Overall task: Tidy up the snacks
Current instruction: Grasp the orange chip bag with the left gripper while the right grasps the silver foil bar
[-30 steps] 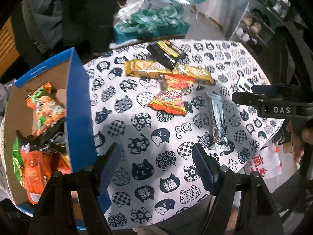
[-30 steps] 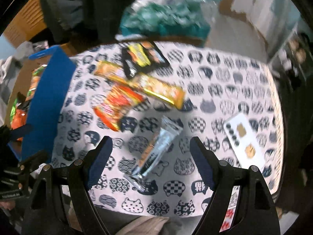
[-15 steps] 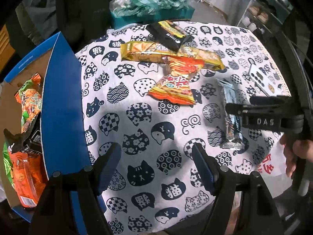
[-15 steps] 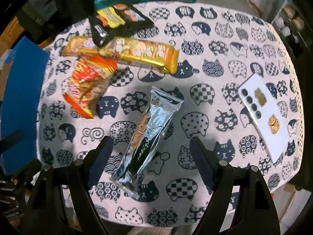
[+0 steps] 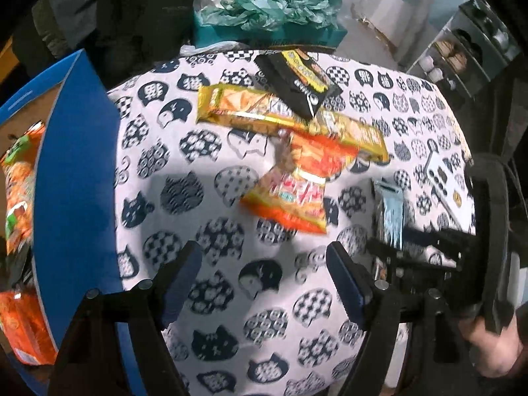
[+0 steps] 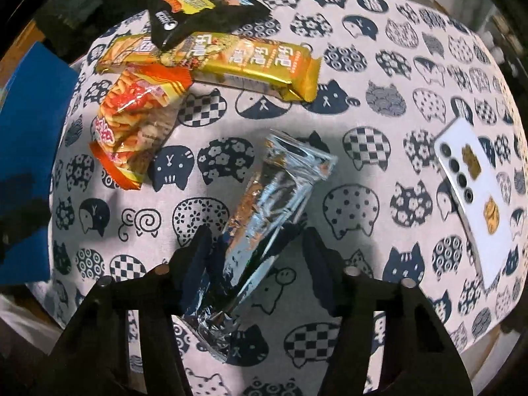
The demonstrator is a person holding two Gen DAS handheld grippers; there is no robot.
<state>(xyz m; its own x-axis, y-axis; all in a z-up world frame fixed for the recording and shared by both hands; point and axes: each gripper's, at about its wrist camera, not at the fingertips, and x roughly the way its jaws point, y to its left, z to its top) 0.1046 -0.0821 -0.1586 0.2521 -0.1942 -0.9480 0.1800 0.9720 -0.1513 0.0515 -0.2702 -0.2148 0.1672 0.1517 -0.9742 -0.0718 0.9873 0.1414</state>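
A silver foil snack bar [image 6: 274,217] lies on the cat-print tablecloth [image 6: 379,105]. My right gripper [image 6: 255,247] is open, with its jaws on either side of the bar's near half and a gap on the right. An orange-red snack bag [image 6: 138,122], a long gold pack [image 6: 231,61] and a black packet [image 6: 201,6] lie beyond. My left gripper [image 5: 264,270] is open and empty over bare cloth, near the orange-red bag [image 5: 293,184]. The blue box [image 5: 72,178] at left holds several orange snack bags [image 5: 19,178]. The right gripper shows at the right of the left wrist view [image 5: 425,257].
A white phone [image 6: 475,208] lies face down at the table's right edge. A teal box of green paper [image 5: 270,16] and dark clothing stand behind the table. Shelves stand at far right. The blue box's flap [image 6: 26,165] is at the left.
My right gripper has come down over the silver bar, and its jaws now straddle it and have narrowed. My left gripper has shifted right and forward, away from the box.
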